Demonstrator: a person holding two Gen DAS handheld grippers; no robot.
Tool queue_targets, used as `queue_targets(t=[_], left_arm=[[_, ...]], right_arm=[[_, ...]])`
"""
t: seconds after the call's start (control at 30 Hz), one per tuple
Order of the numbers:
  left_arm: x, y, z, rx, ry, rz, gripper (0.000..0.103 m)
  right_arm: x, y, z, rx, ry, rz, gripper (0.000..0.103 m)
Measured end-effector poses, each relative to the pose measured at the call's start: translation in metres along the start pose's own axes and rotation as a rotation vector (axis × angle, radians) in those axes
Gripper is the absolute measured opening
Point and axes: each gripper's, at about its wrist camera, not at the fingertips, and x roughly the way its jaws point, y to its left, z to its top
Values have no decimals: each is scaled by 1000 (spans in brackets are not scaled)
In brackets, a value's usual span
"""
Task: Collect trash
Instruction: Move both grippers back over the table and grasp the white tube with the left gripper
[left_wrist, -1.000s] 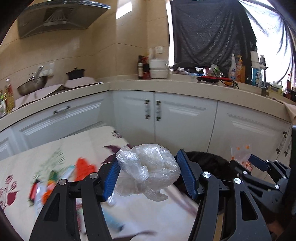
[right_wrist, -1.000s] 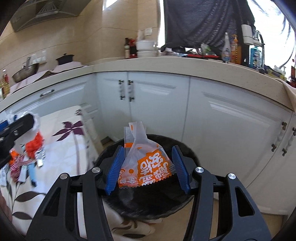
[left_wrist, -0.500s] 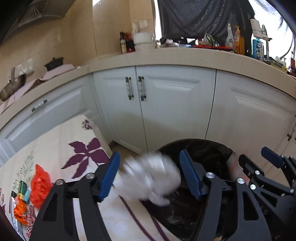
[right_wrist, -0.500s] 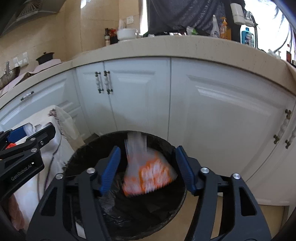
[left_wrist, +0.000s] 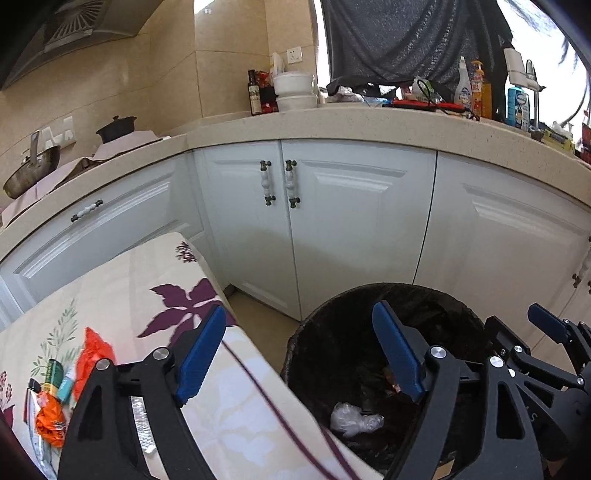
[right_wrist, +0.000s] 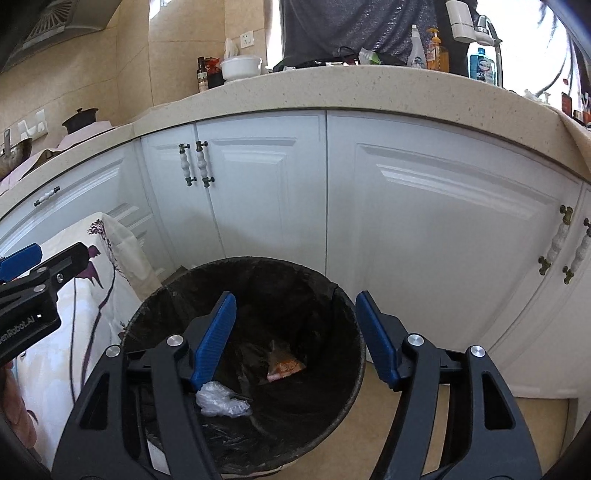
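A black-lined trash bin (right_wrist: 347, 310) stands on the floor by the white cabinets; it also shows in the left wrist view (left_wrist: 332, 306). Inside it lie a crumpled clear plastic bag (right_wrist: 219, 400), also in the left wrist view (left_wrist: 354, 419), and an orange-printed wrapper (right_wrist: 282, 363). My left gripper (left_wrist: 299, 354) is open and empty over the bin's left rim and the table edge. My right gripper (right_wrist: 295, 339) is open and empty above the bin. Several orange, red and green wrappers (left_wrist: 70, 376) lie on the table at the left.
A table with a floral cloth (left_wrist: 155, 295) stands left of the bin, its edge touching or close to it. White cabinet doors (right_wrist: 424, 229) and a beige countertop (right_wrist: 369, 85) with bottles and bowls rise behind. Tan floor (right_wrist: 443, 424) shows right of the bin.
Both grippers moved over the bin and opened. The clear plastic bag fell from the left gripper and the orange wrapper from the right gripper; both now lie in the bin.
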Motion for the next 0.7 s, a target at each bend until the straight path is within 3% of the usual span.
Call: queue_targets(t=[0.27, 0.7], left_arm=[[-29, 36, -8, -42, -13, 35, 83], [-84, 131, -59, -133, 33, 240, 85]], right_arm=[[-18, 31, -2, -21, -6, 63, 66], [-51, 131, -28, -137, 35, 288, 66]])
